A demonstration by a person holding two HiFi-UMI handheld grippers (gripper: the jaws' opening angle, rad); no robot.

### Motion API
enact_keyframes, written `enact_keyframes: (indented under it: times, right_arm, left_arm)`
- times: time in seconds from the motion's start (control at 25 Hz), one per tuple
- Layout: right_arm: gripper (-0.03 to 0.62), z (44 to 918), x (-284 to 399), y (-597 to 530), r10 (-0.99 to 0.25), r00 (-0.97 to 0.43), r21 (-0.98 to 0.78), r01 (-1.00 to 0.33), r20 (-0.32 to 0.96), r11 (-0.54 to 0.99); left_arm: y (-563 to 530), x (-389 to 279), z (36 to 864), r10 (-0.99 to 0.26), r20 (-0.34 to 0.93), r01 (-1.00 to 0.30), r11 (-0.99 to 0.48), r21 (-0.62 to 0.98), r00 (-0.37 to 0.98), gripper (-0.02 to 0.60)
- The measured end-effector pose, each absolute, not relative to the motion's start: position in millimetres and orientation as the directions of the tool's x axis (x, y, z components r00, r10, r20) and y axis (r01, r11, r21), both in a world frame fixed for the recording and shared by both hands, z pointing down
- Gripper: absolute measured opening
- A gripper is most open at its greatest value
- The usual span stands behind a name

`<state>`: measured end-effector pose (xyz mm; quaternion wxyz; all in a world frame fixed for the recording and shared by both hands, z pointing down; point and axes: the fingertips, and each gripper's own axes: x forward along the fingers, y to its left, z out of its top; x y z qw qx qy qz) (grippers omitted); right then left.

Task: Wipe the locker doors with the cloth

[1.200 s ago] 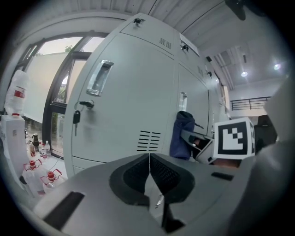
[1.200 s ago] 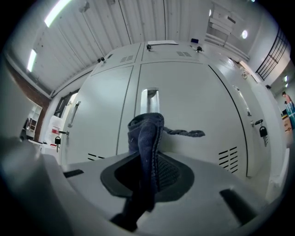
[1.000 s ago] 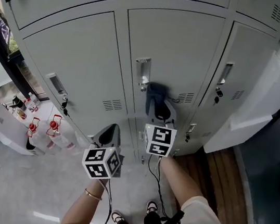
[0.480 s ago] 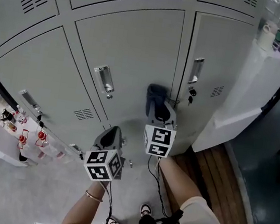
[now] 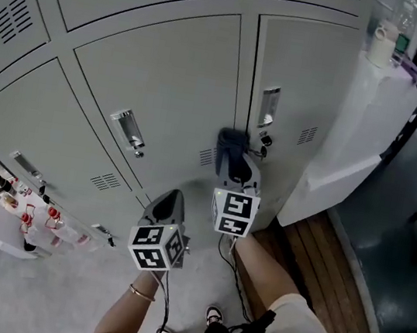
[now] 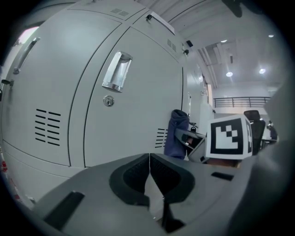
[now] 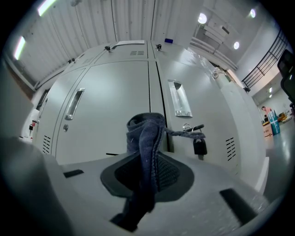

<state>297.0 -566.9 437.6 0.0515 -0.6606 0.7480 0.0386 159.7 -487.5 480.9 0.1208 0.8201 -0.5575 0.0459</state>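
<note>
Locker doors have shifted left in view; your right gripper pinches the bunched dark-blue cloth, left gripper jaws closed empty.

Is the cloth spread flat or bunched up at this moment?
Bunched. The cloth is a narrow folded wad clamped between the jaws of the right tongs, its top sticking up past them.
</note>
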Motion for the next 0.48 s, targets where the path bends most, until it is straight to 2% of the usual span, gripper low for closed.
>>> enact_keyframes:
  times: [0.48]
  right_arm:
    - [0.058, 437, 297, -567, -0.990, -0.070, -0.006, -0.997, -0.125, 0.071]
  left_arm:
    - [-490, 136, 478, -0.915, 0.202, -0.934, -0.320, 0.159, 0.348, 0.009]
